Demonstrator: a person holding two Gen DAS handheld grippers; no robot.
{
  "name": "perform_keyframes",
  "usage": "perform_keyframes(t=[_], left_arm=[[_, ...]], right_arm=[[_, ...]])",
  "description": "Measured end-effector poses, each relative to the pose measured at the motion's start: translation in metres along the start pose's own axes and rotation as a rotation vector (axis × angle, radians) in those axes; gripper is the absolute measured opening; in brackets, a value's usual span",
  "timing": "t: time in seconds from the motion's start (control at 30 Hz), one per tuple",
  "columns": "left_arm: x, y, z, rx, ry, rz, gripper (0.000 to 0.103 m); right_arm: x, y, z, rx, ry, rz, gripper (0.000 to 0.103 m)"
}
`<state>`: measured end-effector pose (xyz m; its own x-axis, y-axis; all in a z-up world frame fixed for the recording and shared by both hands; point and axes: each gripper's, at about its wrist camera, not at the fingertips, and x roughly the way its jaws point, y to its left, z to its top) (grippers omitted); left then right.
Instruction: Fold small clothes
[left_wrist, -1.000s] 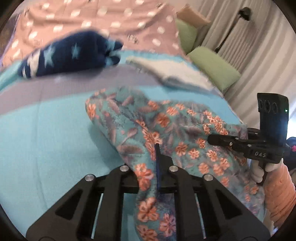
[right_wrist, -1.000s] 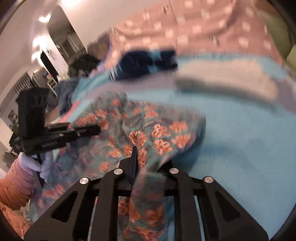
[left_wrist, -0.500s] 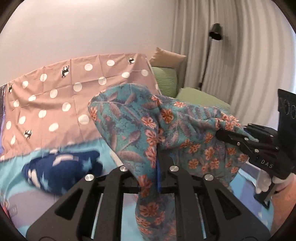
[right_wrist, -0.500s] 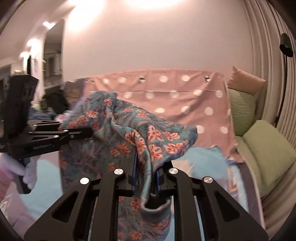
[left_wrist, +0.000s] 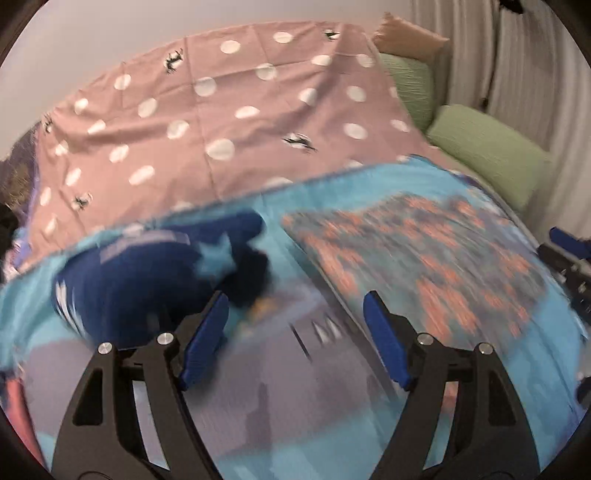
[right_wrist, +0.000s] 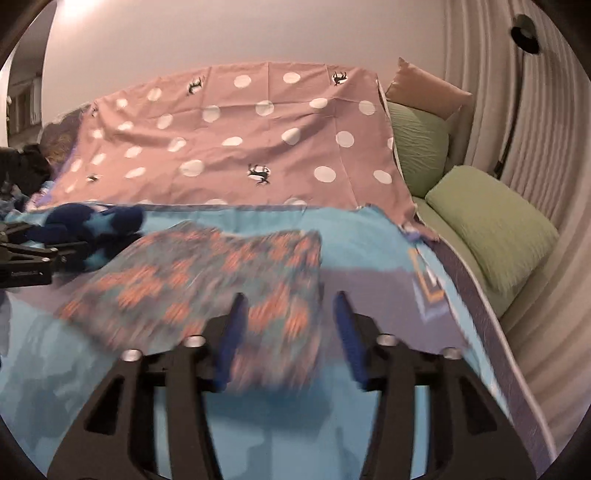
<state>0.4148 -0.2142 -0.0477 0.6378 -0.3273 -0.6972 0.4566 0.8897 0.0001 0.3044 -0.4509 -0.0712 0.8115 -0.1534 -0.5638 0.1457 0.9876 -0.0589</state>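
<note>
A teal floral garment (left_wrist: 424, 251) lies spread on the blue blanket (left_wrist: 288, 424), blurred by motion. My left gripper (left_wrist: 295, 299) hovers just to its left with the jaws opening, and nothing is between its blue pads (left_wrist: 207, 332). In the right wrist view the floral garment (right_wrist: 199, 280) lies flat, and its near right corner sits under my right gripper (right_wrist: 289, 299). That gripper's jaws are opening too, and the pads (right_wrist: 347, 332) stand clear of the cloth. Each gripper shows at the edge of the other's view: the right gripper (left_wrist: 569, 258) and the left gripper (right_wrist: 33, 258).
A crumpled navy garment with stars (left_wrist: 147, 273) lies left of the floral one. Behind hangs a pink polka-dot sheet (right_wrist: 240, 147). Green pillows (right_wrist: 491, 229) and a tan pillow (right_wrist: 428, 92) line the right side by a curtain (right_wrist: 524, 166) and a floor lamp (right_wrist: 524, 33).
Both grippers held the floral garment up between them; they have let go and opened. The garment now lies flat on the blanket.
</note>
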Motion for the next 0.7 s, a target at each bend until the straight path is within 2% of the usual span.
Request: perform_keyframes(t=[0.07,0.13,0.2,0.3,0.37,0.47,0.6,0.7], left_arm=[[-0.031,-0.016,-0.023,0.015,-0.022,-0.04,0.08],[-0.06,-0.029,-0.038,0.046,-0.071,-0.04,0.092],[-0.099,-0.045,-0.053,0.063,-0.138,-0.034,0.099],[-0.153,-0.063,-0.071,0.03,-0.208,-0.049,0.101],[-0.178,-0.071,-0.083,0.008,-0.201,-0.04,0.101],[-0.21,-0.083,-0.096,-0.02,-0.163,0.041,0.101],[-0.251,-0.088,-0.118,-0.045,-0.185,0.009,0.101],[-0.276,-0.092,-0.134,-0.049,-0.204,0.014,0.101]], right_arm=[[-0.045,0.016,-0.009,0.024,-0.055,-0.001,0.077],[-0.092,0.024,-0.025,0.057,-0.128,0.004,0.087],[-0.135,0.031,-0.039,0.113,-0.184,-0.014,0.098],[-0.184,0.043,-0.058,0.146,-0.215,-0.043,0.101],[-0.21,0.051,-0.069,0.13,-0.205,-0.069,0.101],[-0.24,0.054,-0.083,0.129,-0.18,-0.081,0.101],[-0.272,0.047,-0.093,0.204,-0.159,-0.065,0.101],[-0.287,0.041,-0.097,0.263,-0.146,-0.054,0.101]])
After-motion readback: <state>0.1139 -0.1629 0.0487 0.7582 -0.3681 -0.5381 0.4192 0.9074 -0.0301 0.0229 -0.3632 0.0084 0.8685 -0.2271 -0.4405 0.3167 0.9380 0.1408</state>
